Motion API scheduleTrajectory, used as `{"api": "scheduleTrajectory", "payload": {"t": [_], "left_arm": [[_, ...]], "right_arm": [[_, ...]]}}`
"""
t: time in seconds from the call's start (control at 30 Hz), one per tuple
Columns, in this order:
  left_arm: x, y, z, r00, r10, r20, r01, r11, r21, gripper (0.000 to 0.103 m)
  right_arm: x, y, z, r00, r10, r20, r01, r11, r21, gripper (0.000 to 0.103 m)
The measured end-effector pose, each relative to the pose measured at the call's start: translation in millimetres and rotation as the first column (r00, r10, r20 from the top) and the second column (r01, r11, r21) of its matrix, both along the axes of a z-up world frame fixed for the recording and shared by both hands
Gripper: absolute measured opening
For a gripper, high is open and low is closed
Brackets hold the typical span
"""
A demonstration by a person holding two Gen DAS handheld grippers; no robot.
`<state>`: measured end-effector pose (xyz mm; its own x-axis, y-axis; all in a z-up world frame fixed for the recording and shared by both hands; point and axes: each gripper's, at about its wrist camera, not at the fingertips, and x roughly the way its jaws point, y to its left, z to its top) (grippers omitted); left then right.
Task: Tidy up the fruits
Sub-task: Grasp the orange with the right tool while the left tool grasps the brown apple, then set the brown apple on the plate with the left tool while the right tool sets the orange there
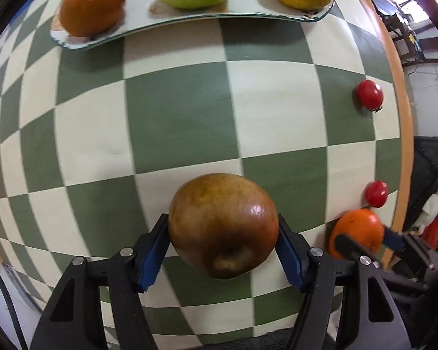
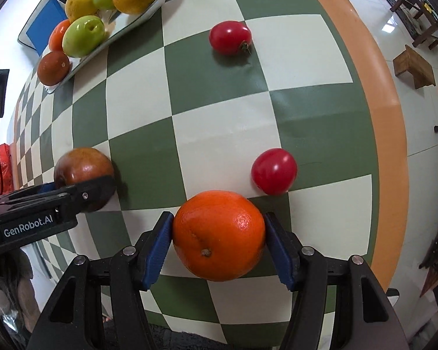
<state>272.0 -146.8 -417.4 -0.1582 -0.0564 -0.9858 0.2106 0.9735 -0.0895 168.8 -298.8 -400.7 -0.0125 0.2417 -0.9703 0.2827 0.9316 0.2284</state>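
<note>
We see a wide bare stretch of checkered surface between us and the fruit plate at the far side. Two tomatoes sit near the right edge, well apart, partly blocking that side; the middle lane lies open.

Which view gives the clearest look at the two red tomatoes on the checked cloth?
The right wrist view: both tomatoes sit large and unblocked, one showing its stem. In the left wrist view they appear small near the table's right edge, distorted by the fisheye.
</note>
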Motion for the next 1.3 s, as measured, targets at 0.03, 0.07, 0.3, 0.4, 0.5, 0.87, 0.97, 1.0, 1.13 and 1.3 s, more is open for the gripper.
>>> {"api": "scheduleTrajectory", "payload": {"t": [0.03,0.07,0.3,0.4,0.5,0.87,0.97,1.0,1.13,1.3], "left_arm": [[-1.5,4.0,0.3,1.000,0.008,0.001,-0.008,1.000,0.002,0.066],[-2.9,8.7,0.1,1.000,0.019,0.000,-0.019,1.000,0.006,0.066],[-9.2,31.9,-5.4,0.996,0.094,-0.010,-0.094,0.996,0.009,0.066],[-13.2,30.3,-5.6,0.996,0.093,0.001,-0.093,0.996,0.013,0.066],[-5.3,35.1,-8.1,0.996,0.094,0.004,-0.094,0.995,0.014,0.066],[-6.3,36.2,9.9,0.996,0.086,0.006,-0.086,0.996,0.019,0.066],[-6.7,35.8,10.8,0.996,0.084,0.003,-0.084,0.996,0.020,0.066],[-6.6,34.5,11.4,0.997,0.080,0.000,-0.080,0.997,0.020,0.066],[-2.7,32.6,24.3,0.996,0.086,0.008,-0.086,0.996,-0.016,0.066],[18.8,37.0,72.3,0.989,0.139,0.049,-0.131,0.983,-0.132,0.066]], "right_arm": [[0.0,0.7,0.1,1.000,0.002,0.002,-0.002,1.000,-0.001,0.065],[0.5,0.5,0.2,1.000,0.003,0.002,-0.003,1.000,0.001,0.065],[8.3,1.9,-0.7,1.000,0.003,0.005,-0.003,1.000,0.004,0.066],[9.7,1.7,-1.8,1.000,0.010,0.001,-0.010,1.000,-0.001,0.066],[8.4,-2.3,-2.1,1.000,0.015,-0.001,-0.015,1.000,-0.002,0.066],[7.3,-6.0,-2.2,1.000,0.020,-0.021,-0.020,1.000,0.004,0.066],[7.6,-4.4,-0.1,0.999,0.039,-0.019,-0.040,0.999,-0.012,0.066],[7.9,-3.0,0.7,0.999,0.051,-0.017,-0.051,0.998,-0.020,0.065],[11.2,2.3,4.0,0.997,0.069,-0.025,-0.069,0.998,0.011,0.065],[36.4,-5.7,35.0,0.999,0.014,0.030,-0.018,0.994,0.104,0.065]]}}
